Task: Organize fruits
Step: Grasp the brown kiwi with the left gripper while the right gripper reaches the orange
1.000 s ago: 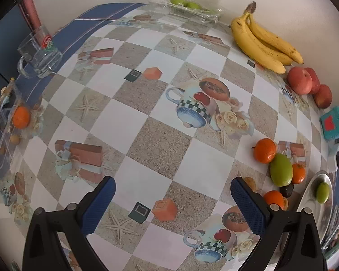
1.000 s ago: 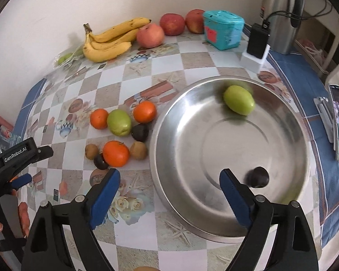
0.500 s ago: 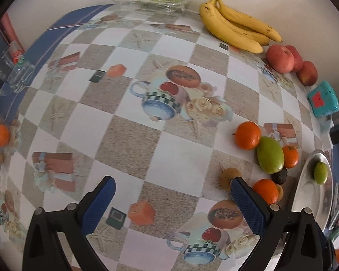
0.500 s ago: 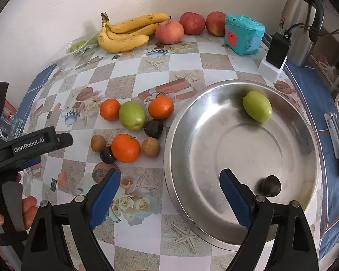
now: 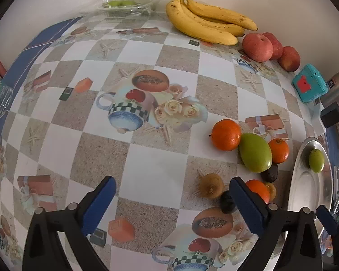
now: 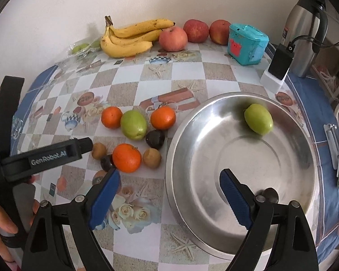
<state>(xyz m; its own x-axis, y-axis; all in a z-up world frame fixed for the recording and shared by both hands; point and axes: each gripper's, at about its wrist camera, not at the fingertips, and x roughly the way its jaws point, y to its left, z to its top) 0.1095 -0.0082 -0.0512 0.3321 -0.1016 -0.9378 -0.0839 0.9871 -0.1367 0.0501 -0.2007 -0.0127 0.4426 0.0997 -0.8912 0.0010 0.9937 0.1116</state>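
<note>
The left gripper is hovering over the bench with its blue fingers spread wide and nothing between them; a brown kiwi is lying on the patterned cloth just inside its right finger, and a dark plum is sitting against that finger.

The right gripper is likewise gaping wide and holding nothing, its right finger reaching over the steel bowl while its left finger is hanging over the cloth near the fruit cluster. Inside the bowl a green mango is resting toward the far side, and a small dark plum is sitting near the front, partly hidden behind the right finger.

Just left of the bowl, the loose fruit is lying bunched together: three oranges, a second green mango, a dark fruit and two kiwis.

At the back against the wall, a bunch of bananas and three apples are lying in a row beside a teal box. A steel kettle is standing at the far right corner.
</note>
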